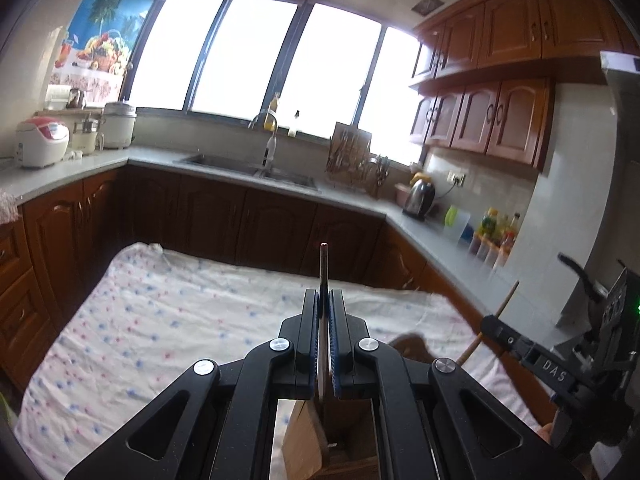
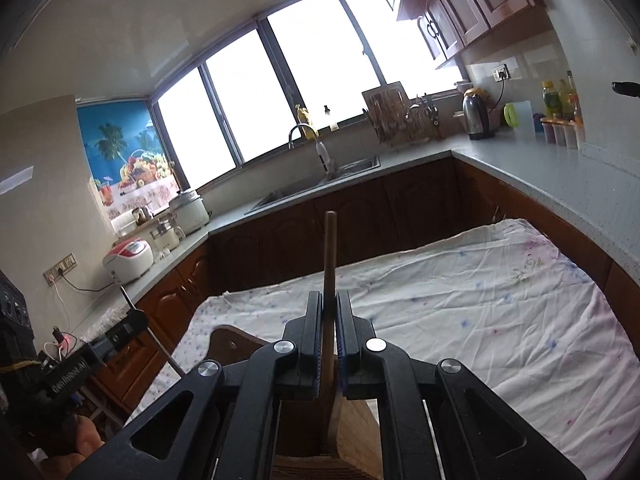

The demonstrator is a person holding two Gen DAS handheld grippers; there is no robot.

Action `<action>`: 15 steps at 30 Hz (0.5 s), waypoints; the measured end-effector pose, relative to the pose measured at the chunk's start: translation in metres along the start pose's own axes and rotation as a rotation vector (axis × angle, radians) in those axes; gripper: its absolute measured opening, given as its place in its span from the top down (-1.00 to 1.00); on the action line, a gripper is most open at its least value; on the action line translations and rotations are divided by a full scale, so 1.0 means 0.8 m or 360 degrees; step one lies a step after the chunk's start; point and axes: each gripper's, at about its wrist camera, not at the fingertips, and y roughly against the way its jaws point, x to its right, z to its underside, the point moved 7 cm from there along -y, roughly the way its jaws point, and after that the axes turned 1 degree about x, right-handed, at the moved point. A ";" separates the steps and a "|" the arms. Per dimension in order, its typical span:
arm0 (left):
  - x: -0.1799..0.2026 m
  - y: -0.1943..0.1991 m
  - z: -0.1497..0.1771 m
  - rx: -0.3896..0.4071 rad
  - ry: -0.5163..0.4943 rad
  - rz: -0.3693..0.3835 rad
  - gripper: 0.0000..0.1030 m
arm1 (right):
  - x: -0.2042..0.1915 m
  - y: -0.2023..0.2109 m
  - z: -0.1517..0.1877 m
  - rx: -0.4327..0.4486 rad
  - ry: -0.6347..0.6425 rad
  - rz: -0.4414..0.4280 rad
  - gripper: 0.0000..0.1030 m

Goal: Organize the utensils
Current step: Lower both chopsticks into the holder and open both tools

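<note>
My left gripper (image 1: 324,296) is shut on a thin utensil with a dark handle (image 1: 323,264) that stands upright between the pads; its flat metal part runs down under the jaws. My right gripper (image 2: 329,298) is shut on a wooden utensil (image 2: 330,256), handle up, with its broad wooden blade (image 2: 354,432) below the jaws. Each view shows the other tool: the right gripper (image 1: 490,326) at the right edge with its wooden stick, the left gripper (image 2: 134,320) at the lower left. Both hang over a table under a white dotted cloth (image 1: 168,320). A brown wooden piece (image 2: 230,344) lies on the cloth near me.
Dark wooden cabinets under a grey counter (image 1: 100,164) wrap around the table. On the counter are a sink (image 1: 248,168), a rice cooker (image 1: 40,142), a utensil rack (image 1: 352,156), a kettle (image 1: 420,196) and bottles (image 1: 496,232). A hand (image 2: 80,440) shows at the lower left.
</note>
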 end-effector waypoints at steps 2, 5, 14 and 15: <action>-0.002 -0.006 0.001 -0.0024 0.0001 -0.0010 0.94 | 0.004 0.001 -0.002 -0.0013 -0.0013 0.0000 0.87; 0.000 -0.012 -0.003 -0.0032 -0.0003 -0.0011 0.93 | 0.007 -0.001 0.000 -0.0039 -0.0019 -0.0008 0.86; -0.001 -0.010 -0.018 -0.0044 -0.0019 -0.0018 0.92 | 0.004 -0.002 -0.001 -0.0060 -0.0017 -0.0002 0.80; -0.001 -0.010 -0.019 -0.0044 -0.0027 -0.0020 0.92 | 0.005 -0.003 -0.002 -0.0065 -0.0020 -0.0003 0.77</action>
